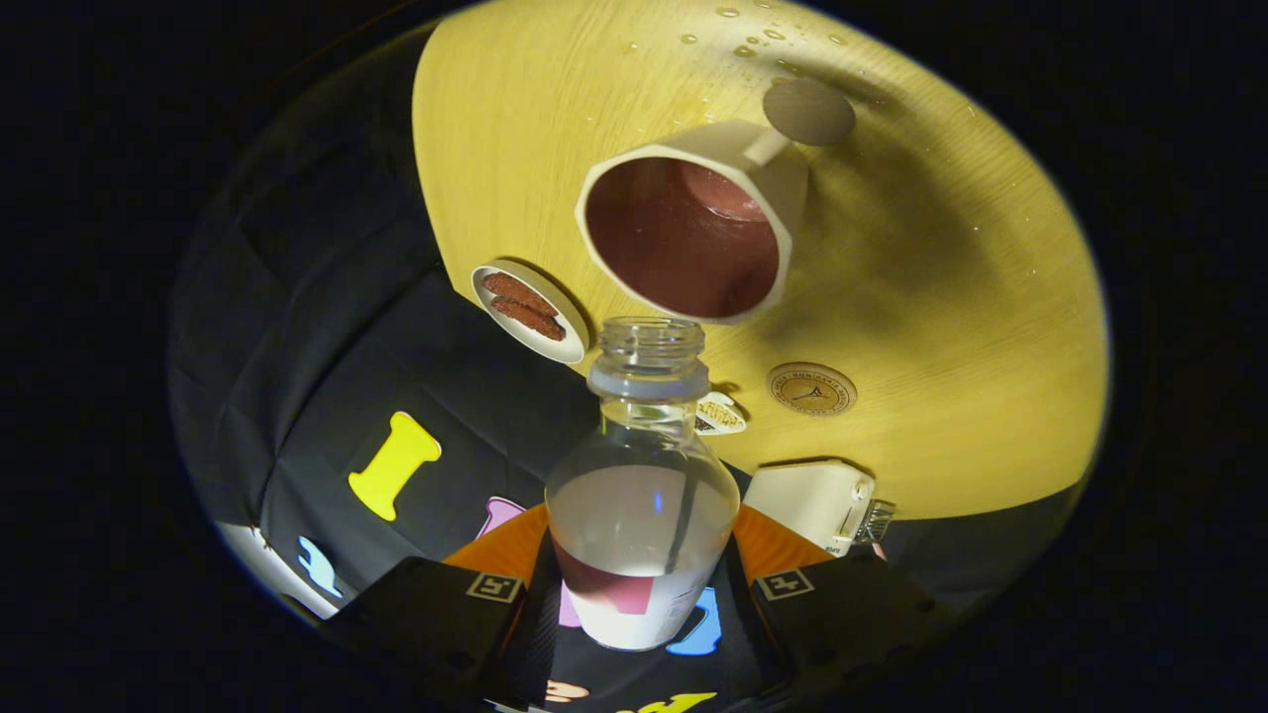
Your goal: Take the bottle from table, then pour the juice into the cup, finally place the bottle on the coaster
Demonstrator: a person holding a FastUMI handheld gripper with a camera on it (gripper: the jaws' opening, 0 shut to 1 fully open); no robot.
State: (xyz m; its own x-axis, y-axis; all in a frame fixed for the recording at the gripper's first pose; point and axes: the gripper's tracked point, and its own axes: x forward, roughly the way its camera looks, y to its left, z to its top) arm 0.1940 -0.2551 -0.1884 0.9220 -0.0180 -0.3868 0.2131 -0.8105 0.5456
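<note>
My gripper (639, 584) is shut on a clear, uncapped plastic bottle (642, 495), both fingers pressing its sides. The bottle holds some clear liquid and is tilted, its open mouth just short of the rim of a cream cup (688, 228). The cup has a reddish-brown inside and a handle, and stands on the yellow wooden table (941, 297). A round wooden coaster (811, 388) with a printed emblem lies on the table near the bottle's neck, between the cup and a cream box. A second, plain round coaster (808, 111) lies beyond the cup.
A small white dish (528, 311) with brown pieces sits next to the cup. A cream box-shaped device (812, 500) and a small heart-shaped tag (718, 414) lie near the fingers. Water drops (753, 42) dot the table's far part.
</note>
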